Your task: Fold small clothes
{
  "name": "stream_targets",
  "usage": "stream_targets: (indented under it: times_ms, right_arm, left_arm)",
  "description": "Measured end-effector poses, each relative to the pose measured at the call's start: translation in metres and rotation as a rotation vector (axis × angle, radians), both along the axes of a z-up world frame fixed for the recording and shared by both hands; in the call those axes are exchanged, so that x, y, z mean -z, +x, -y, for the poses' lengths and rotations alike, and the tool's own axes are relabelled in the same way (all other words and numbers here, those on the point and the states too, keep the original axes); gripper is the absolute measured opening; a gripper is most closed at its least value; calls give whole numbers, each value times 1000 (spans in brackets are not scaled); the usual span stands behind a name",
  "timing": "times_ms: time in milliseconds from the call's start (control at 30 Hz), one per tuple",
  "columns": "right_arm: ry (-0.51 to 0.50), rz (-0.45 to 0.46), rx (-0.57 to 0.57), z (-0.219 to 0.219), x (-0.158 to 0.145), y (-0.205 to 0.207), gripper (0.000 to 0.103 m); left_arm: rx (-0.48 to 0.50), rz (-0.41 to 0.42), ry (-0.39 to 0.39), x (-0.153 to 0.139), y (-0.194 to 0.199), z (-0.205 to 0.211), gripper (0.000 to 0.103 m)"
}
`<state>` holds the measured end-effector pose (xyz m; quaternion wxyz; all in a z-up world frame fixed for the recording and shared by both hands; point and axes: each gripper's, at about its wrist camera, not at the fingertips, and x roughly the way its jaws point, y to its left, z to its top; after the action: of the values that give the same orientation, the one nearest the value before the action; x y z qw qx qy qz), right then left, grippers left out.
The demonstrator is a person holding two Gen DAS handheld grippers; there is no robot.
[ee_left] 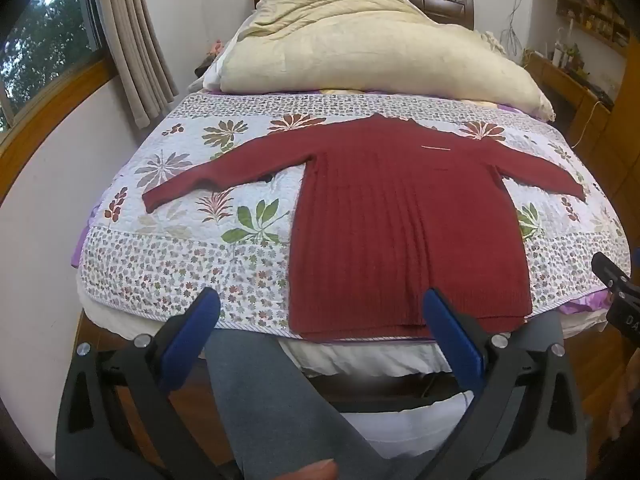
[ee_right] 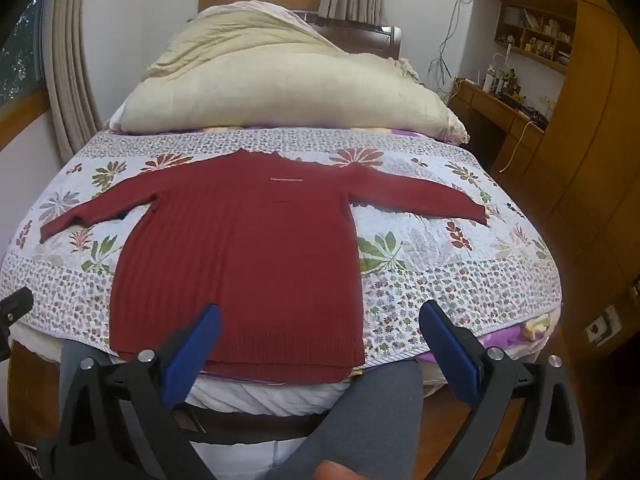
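A dark red ribbed knit sweater [ee_left: 404, 216] lies flat on the floral quilted bedspread [ee_left: 192, 248], sleeves spread wide. Both the left gripper [ee_left: 320, 312] and right gripper [ee_right: 320, 324] hang spread apart, holding nothing, short of the hem; folding looks unstarted, a sleeve pinch probably next
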<state>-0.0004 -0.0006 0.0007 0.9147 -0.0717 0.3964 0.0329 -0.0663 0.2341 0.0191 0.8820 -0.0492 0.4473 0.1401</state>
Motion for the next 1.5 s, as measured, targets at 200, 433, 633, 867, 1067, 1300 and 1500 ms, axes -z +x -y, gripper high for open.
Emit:
stream_targets:
  times_ms: [200, 433, 633, 867, 1067, 1300, 1500]
  right_arm:
    - [-3, 2, 0, 1, 0, -3, 99]
    - [-3, -6, 4, -2, 6, 0, 99]
    - [-4, -5, 4, -2, 6, -1, 99]
    - [-4, -5, 3, 1, 4, 1, 99]
    - [-4, -5, 4, 1, 5, 1, 99]
    - [-5, -6, 4, 1, 5, 2, 99]
    - [-4, -7, 4, 3, 5, 2, 99]
  left_arm:
    - [-1, -3, 1, 0, 0, -1, 100]
    - [0, -5, 4, 2, 1, 1, 100]
    - [-1, -5, 5, 1, 1, 0, 100]
    - [-1, -7, 9, 4, 3, -2, 100]
    - [-2, -5, 13, 2, 3, -3, 100]
    - [-4, -5, 17, 2, 4, -4, 100]
    - [-5, -3, 17, 2, 4, -4, 100]
